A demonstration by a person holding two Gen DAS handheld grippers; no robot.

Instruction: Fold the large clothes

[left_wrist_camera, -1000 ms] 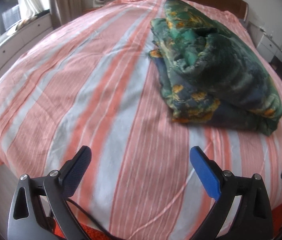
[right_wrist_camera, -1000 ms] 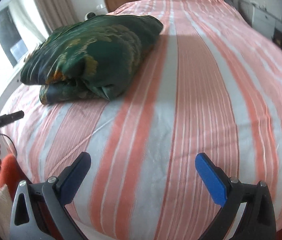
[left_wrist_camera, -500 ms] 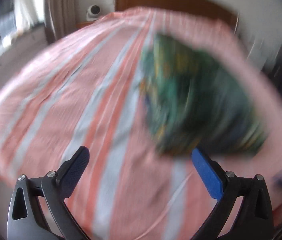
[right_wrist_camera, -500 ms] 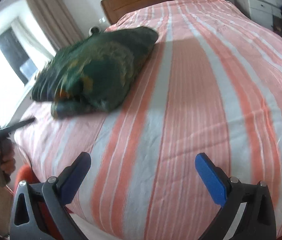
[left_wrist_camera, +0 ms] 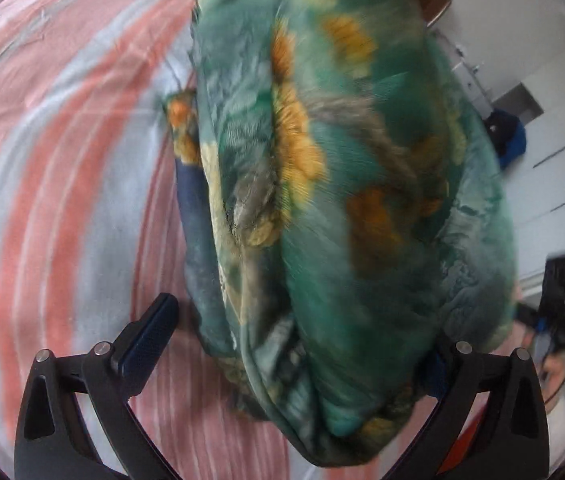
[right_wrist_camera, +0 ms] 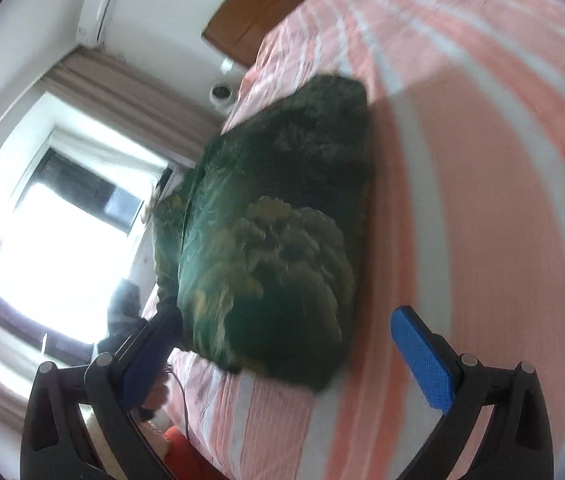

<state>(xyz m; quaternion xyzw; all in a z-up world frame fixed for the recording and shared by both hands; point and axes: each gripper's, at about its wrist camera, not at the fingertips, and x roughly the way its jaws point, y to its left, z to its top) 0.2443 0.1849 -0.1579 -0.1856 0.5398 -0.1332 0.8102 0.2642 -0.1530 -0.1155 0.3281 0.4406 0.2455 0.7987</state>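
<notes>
Both grippers are coming in on the folded blanket (left_wrist_camera: 354, 184) that sits on the striped bed (left_wrist_camera: 62, 168), so this looks like the reach-and-grab step. Your left gripper (left_wrist_camera: 294, 340) has its jaws spread wide with the near end of the bundle right between them; the left finger (left_wrist_camera: 146, 336) is clear of the cloth, the right one is mostly hidden behind the fabric, so you can't tell if it touches. Your right gripper (right_wrist_camera: 282, 344) is also spread apart, empty, pointing at the same bundle (right_wrist_camera: 278, 240) from its other side. To do it well: slow down, both views are smeared. Go for an edge or a corner layer, not the whole thick stack, it probably won't fit between the fingers. Pinch low near the bedsheet (right_wrist_camera: 482, 200) without catching the sheet too. The blanket is dark green with orange-yellow flower print and a bit of navy showing at the edge, plush looking, bulky, in several layers. It lies toward the window (right_wrist_camera: 54, 240) side of the bed, headboard (right_wrist_camera: 266, 4) beyond. Expect it to sag and slip when lifted.
</notes>
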